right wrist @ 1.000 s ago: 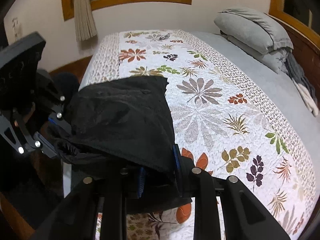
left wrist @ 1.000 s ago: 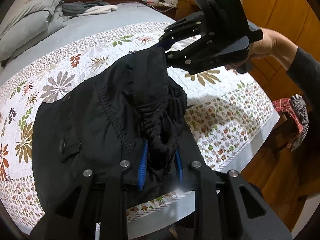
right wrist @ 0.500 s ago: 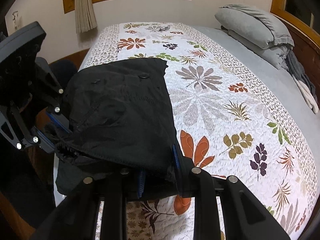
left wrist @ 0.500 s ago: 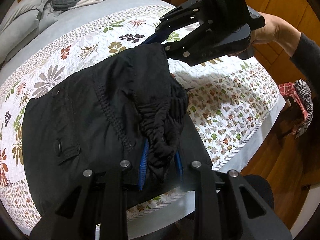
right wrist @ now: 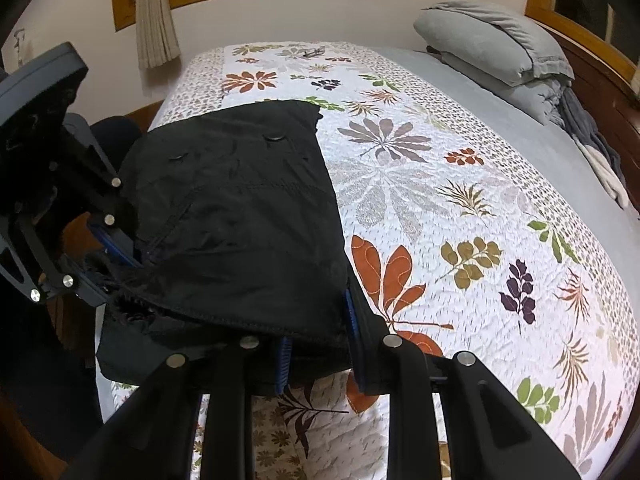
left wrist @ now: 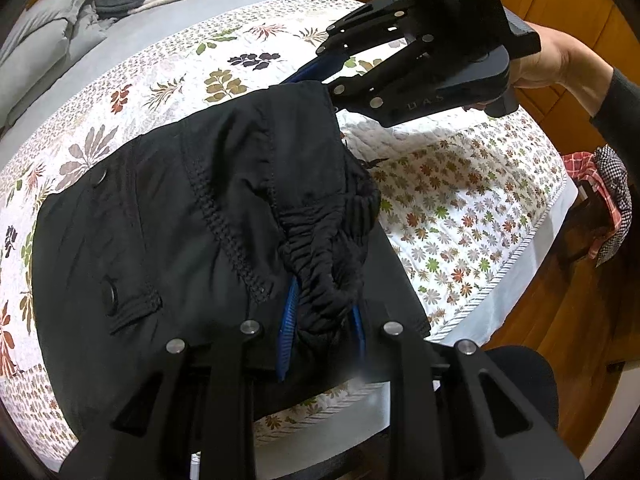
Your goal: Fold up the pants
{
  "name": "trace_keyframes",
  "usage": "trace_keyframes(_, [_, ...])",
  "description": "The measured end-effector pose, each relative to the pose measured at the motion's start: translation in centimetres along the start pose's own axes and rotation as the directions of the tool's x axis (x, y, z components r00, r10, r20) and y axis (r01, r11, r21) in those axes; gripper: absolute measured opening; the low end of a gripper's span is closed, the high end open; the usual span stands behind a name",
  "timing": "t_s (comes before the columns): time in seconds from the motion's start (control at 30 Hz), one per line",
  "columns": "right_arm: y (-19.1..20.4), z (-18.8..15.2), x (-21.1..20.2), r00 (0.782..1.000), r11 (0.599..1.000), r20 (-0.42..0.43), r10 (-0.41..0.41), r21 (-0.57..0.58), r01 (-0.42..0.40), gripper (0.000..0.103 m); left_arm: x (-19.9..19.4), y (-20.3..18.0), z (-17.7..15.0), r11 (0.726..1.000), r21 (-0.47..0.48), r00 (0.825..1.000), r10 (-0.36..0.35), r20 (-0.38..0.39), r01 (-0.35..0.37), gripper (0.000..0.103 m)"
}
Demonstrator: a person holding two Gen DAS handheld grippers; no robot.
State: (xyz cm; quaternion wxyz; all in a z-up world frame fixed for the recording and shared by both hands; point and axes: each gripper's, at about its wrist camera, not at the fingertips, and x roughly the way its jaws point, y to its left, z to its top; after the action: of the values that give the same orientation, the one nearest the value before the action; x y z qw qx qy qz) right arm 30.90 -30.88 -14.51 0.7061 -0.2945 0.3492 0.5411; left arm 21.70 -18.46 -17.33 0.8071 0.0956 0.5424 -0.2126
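Note:
Black pants [left wrist: 168, 216] lie folded on the floral quilt [left wrist: 460, 200] near the bed's edge; they also show in the right wrist view [right wrist: 240, 216]. My left gripper [left wrist: 322, 300] is shut on the bunched elastic waistband [left wrist: 324, 256]. My right gripper [right wrist: 318, 320] is shut on the pants' near edge, its blue pads half hidden by cloth. The right gripper also shows in the left wrist view [left wrist: 316, 76] at the pants' far corner. The left gripper appears in the right wrist view [right wrist: 116, 248] at the left, holding the bunched cloth.
Grey pillows [right wrist: 492, 48] and loose clothes [right wrist: 592, 148] lie at the head of the bed. A wooden wardrobe [left wrist: 580, 12] and a checked cloth [left wrist: 604, 200] stand beside the bed. A curtained window [right wrist: 156, 12] is on the far wall.
Both grippers have carried the held end of the pants lower and farther over the bed. More of the pants now rests flat on the quilt.

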Motion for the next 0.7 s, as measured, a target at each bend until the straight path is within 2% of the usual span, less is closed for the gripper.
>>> trace_keyframes(0.33, [0.0,-0.4,0.8,0.999,0.998,-0.019,-0.041,0.048,0.042,0.025,0.4,0.2,0.0,1.000,-0.018,1.000,-0.006,0.004,0.006,0.023])
trace_keyframes(0.57, [0.6,-0.1,1.0,0.993,0.992,-0.059,-0.106,0.070,0.110,0.025,0.3,0.2,-0.2,0.999,-0.030,1.000,-0.026,0.017,0.026,0.026])
trace_keyframes(0.63, [0.7,0.0,0.9,0.988,0.988,-0.085,-0.132,0.071,0.138,0.034,-0.1,0.3,-0.2,0.999,-0.036,0.999,-0.039,0.033,0.040,0.037])
trace_keyframes(0.67, [0.7,0.0,0.8,0.983,0.984,-0.106,-0.152,0.073,0.160,0.036,-0.3,0.4,-0.3,0.998,-0.044,0.998,-0.051,0.041,0.053,0.041])
trace_keyframes(0.7, [0.7,0.0,0.7,0.979,0.982,-0.120,-0.162,0.073,0.171,0.037,-0.8,0.6,-0.3,0.996,-0.057,0.996,-0.067,0.061,0.071,0.054])
